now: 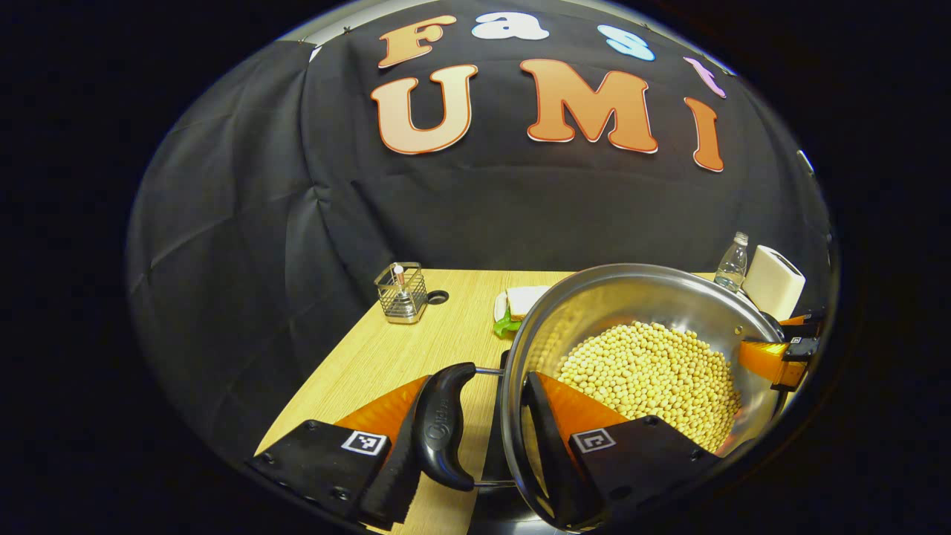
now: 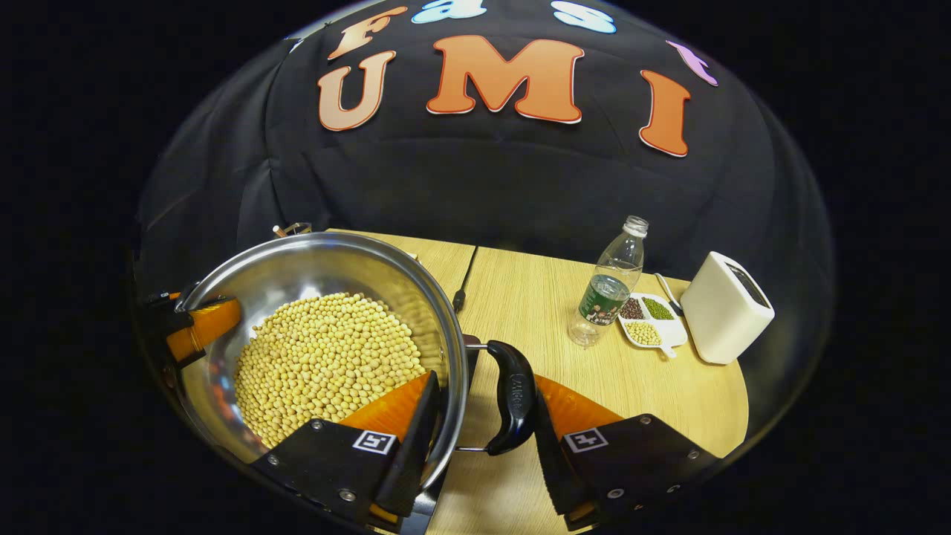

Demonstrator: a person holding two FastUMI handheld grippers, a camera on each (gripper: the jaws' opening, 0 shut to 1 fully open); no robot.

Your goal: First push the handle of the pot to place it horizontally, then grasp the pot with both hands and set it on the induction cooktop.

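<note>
My left gripper (image 1: 483, 438) clamps the shiny steel pot's (image 1: 594, 297) black side handle (image 1: 444, 427) and wall. My right gripper (image 2: 475, 438) clamps the opposite handle (image 2: 513, 397) likewise. The pot's underside is hidden, cut off below my fingers.

One pot (image 2: 297, 275) of beans, one bottle (image 2: 609, 290), one white box (image 2: 724, 308), one wire basket (image 1: 401, 293), one divided dish (image 2: 648, 321), two grippers (image 1: 475, 438) (image 2: 479, 438).

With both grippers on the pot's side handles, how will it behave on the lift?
Probably heavy: the steel pot holds a deep heap of soybeans. The loose beans would likely slide if it tilts, so keep it level. The handles hang on thin wire loops, so the pot may rock between the grippers.
</note>
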